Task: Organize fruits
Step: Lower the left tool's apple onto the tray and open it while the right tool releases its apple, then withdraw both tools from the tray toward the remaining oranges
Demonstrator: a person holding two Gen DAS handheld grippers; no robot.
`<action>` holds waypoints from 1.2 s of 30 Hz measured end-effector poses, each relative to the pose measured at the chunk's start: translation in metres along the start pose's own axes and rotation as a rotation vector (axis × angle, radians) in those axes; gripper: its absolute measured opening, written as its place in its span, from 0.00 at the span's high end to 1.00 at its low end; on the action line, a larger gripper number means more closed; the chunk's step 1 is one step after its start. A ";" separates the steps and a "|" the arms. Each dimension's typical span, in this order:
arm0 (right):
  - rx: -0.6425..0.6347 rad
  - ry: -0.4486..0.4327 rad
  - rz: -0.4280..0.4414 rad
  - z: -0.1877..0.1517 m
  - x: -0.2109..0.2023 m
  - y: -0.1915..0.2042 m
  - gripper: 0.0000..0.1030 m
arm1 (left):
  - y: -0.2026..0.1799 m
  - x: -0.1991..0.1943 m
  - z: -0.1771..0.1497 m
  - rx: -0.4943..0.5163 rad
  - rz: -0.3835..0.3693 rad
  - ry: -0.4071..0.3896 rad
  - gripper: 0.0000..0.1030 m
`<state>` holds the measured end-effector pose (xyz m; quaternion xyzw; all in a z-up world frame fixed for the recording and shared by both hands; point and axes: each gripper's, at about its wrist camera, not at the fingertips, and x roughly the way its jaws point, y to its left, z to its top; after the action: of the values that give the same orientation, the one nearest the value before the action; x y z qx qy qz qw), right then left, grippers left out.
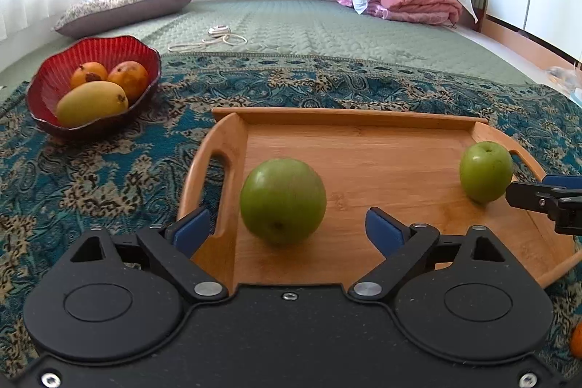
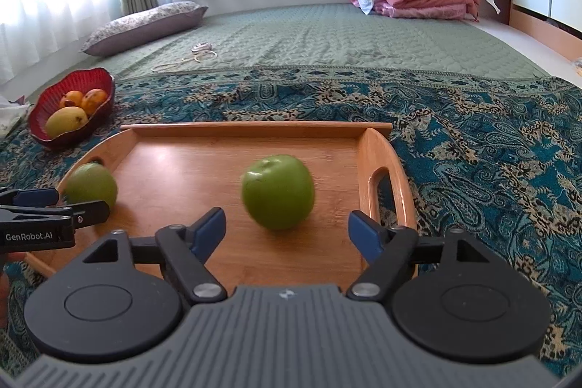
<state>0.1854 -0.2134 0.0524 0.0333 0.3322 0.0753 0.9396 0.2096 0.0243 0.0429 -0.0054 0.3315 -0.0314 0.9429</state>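
While both tools point down at the wooden tray (image 1: 363,148), each is spread wide with nothing pinched. Left tool (image 1: 287,228) fills the bottom of the left wrist view, blue pads either side of a green apple (image 1: 283,200) that sits on the tray, pads apart from it. Right tool (image 2: 287,230) fills the bottom of the right wrist view, its blue pads likewise clear of the second green apple (image 2: 278,191), also on the tray. Green apples: two, both on the tray, well apart, one toward each handle. Red bowl (image 1: 54,86) at upper left of the left wrist view, on the patterned blanket (image 1: 109,170), holds three fruits: one yellow mango (image 1: 91,102), two orange fruits behind it. One tray, one bowl.
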 end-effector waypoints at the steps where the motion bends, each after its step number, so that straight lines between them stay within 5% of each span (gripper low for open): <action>1: -0.002 -0.008 0.007 -0.002 -0.004 0.001 0.15 | 0.000 -0.004 -0.002 0.003 -0.003 -0.007 0.09; 23: -0.087 -0.191 0.113 -0.073 -0.084 0.037 0.02 | -0.007 -0.089 -0.070 0.031 -0.071 -0.131 0.00; 36: -0.191 -0.291 0.037 -0.122 -0.102 0.066 0.00 | -0.002 -0.110 -0.114 0.048 -0.044 -0.178 0.00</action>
<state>0.0226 -0.1638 0.0276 -0.0396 0.1834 0.1182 0.9751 0.0523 0.0306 0.0224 0.0070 0.2454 -0.0594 0.9676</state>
